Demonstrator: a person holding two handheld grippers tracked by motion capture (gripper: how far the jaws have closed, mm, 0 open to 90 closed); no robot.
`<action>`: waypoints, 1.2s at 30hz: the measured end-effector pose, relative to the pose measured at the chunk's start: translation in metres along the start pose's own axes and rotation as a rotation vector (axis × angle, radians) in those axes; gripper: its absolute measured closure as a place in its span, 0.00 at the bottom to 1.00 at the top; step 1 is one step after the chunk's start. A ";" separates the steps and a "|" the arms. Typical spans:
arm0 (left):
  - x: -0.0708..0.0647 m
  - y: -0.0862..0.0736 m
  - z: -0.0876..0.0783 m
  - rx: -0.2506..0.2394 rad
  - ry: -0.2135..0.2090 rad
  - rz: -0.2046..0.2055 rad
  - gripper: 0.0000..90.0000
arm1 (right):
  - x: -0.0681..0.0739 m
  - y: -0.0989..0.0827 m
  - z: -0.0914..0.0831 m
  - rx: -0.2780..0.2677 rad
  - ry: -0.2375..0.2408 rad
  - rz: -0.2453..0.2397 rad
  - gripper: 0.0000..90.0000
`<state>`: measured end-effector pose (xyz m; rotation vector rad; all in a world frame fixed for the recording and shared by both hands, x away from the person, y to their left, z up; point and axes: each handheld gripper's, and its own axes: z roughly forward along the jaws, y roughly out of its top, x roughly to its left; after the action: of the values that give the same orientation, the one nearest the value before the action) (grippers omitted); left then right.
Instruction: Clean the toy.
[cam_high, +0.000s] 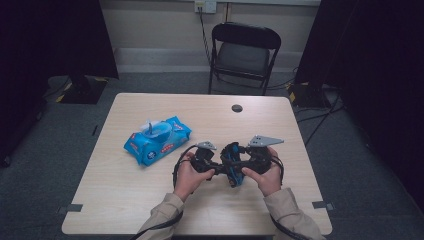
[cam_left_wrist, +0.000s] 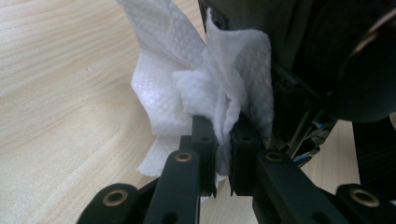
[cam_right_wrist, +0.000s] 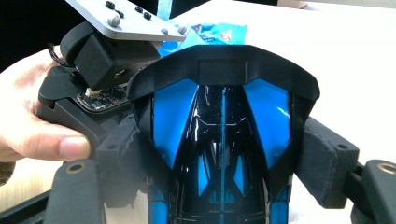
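Wipe pack (cam_high: 157, 140) open, 1 wipe protruding; left fingers (cam_left_wrist: 205, 140) pinch white wipe (cam_left_wrist: 219, 88); right fingers (cam_right_wrist: 322, 163) clamp blue-black toy car (cam_right_wrist: 222, 140).

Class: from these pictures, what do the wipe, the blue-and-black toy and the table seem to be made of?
Wipe: soft white non-woven fabric, matte; it shows an embossed weave and limp folds.
Toy: probably hard plastic, glossy; sharp highlights on black and blue panels.
Table: pale wood or wood-look laminate, smooth; grain lines show.
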<state>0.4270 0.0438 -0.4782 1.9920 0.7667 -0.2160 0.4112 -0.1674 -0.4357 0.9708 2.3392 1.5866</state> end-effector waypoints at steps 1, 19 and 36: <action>0.000 0.000 0.001 -0.001 -0.002 -0.005 0.93 | 0.000 0.000 0.000 -0.001 0.000 0.000 0.28; -0.003 -0.008 0.012 0.026 -0.013 0.005 0.93 | -0.003 0.000 -0.002 -0.007 -0.005 0.011 0.28; -0.006 -0.015 0.020 0.059 -0.034 0.007 0.92 | -0.005 0.002 -0.004 -0.021 -0.009 0.023 0.28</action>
<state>0.4165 0.0297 -0.4975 2.0410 0.7393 -0.2704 0.4140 -0.1729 -0.4332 1.0021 2.3085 1.6090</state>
